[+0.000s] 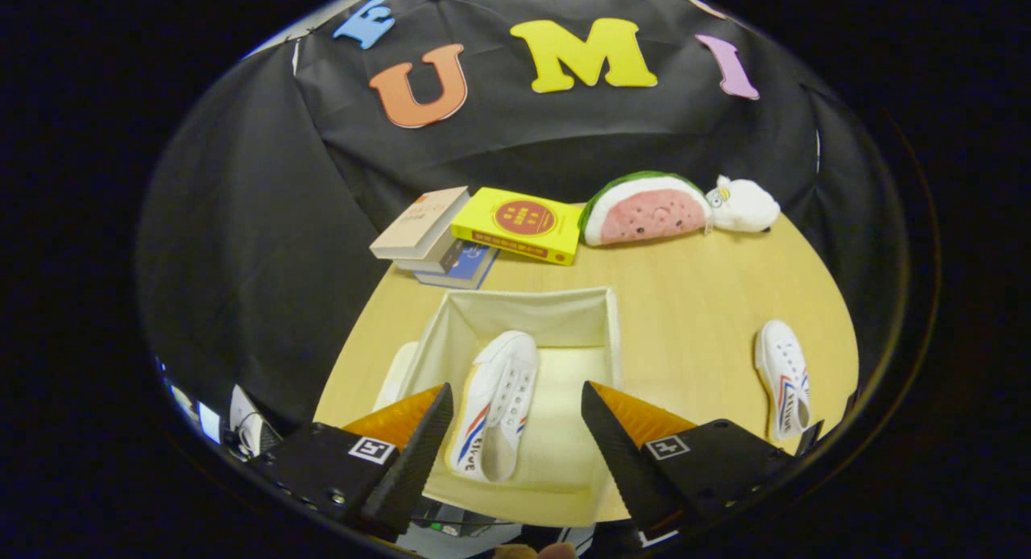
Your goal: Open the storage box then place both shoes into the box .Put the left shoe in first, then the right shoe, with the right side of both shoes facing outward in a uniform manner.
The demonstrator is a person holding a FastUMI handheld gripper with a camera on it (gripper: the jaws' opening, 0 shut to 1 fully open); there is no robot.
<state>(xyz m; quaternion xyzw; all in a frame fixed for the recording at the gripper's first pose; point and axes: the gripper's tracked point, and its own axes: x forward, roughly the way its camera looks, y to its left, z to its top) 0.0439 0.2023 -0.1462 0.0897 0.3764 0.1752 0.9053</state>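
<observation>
Cream cloth makes up the box [515,313], and we see it open on the wooden table [693,301], just ahead of the gripper [515,398]. We look down into it from above.

One shoe [495,402] lies inside the box, on its left side. It is white with red and blue stripes on its side. Its toe points to the far wall of the box. We see this shoe between the two fingers [423,438], but lower down, and the fingers do not touch it. The jaws are spread wide apart and they hold nothing.

The other shoe [784,386] lies on the table, well to the right of the box. It is white too, with the same stripes. Its toe points to the far side.

On the far side of the table we see some books. A yellow book [519,225] lies next to a small pile of books [431,237] on its left. Right of the yellow book there is a soft watermelon toy [644,209], and a small white toy [743,204] sits just beside it.

The black wall [258,221] goes around the far side and the left of the table.
</observation>
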